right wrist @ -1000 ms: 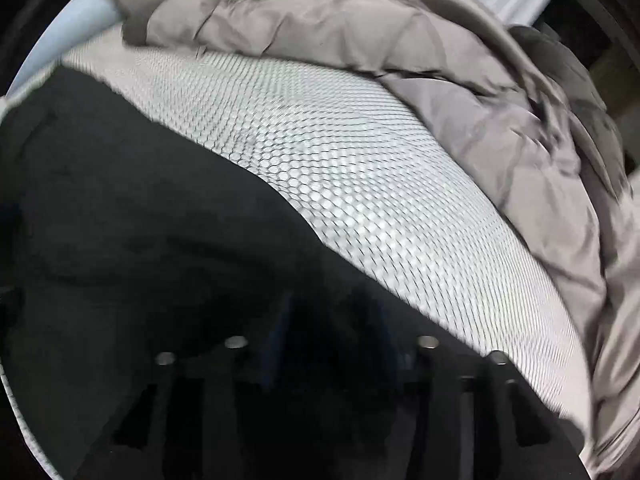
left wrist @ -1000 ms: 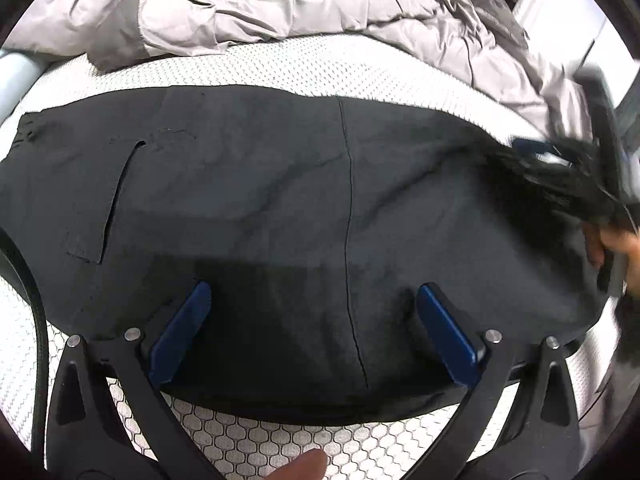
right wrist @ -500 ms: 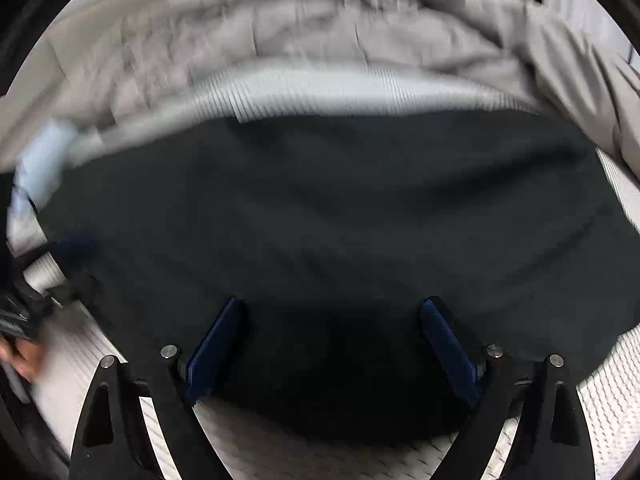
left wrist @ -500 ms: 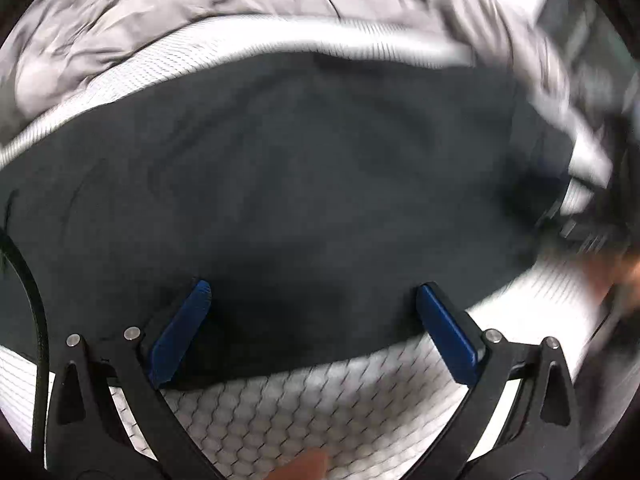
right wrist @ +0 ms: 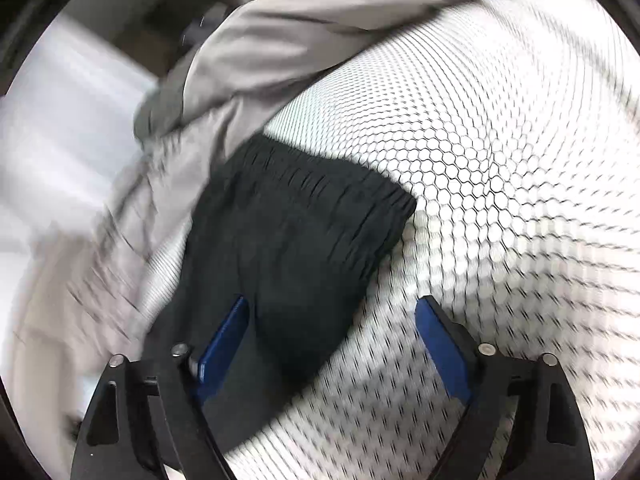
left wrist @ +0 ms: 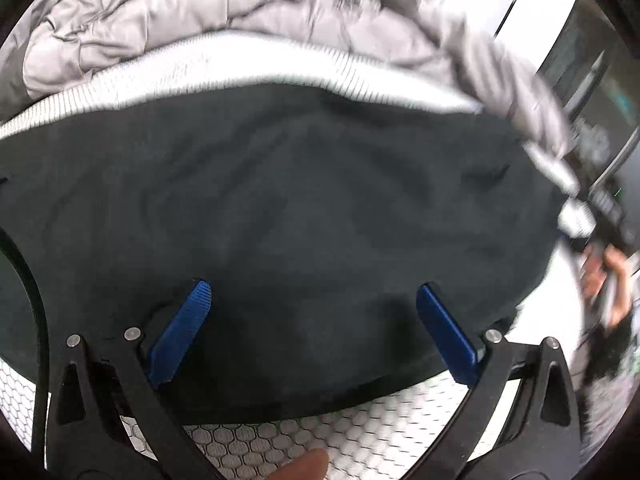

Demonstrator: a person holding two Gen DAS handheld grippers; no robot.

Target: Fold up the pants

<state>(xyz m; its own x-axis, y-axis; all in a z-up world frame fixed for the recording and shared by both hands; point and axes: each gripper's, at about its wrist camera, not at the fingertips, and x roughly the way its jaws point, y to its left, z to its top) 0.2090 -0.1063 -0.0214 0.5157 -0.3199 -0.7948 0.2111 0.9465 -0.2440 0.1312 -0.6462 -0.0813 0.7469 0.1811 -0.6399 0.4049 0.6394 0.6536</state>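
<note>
On the honeycomb-patterned bed cover (left wrist: 304, 444), black pants (left wrist: 280, 216) lie folded into a compact slab. Left gripper (left wrist: 312, 332) spread, empty above them. Right gripper (right wrist: 340, 356) wide, closing slightly, nothing pinched, near the elastic waistband (right wrist: 320, 176). Probably one fold left.

White honeycomb-patterned mattress cover (right wrist: 500, 184) spread across the bed. Crumpled grey quilt (left wrist: 192, 20) heaped along the far edge, spilling toward the far right corner. Black cable (left wrist: 34, 300) curving at the left side.

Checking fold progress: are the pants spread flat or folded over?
Cannot tell. The black pants lie flat on the honeycomb mattress, with no layered edge clearly showing.
</note>
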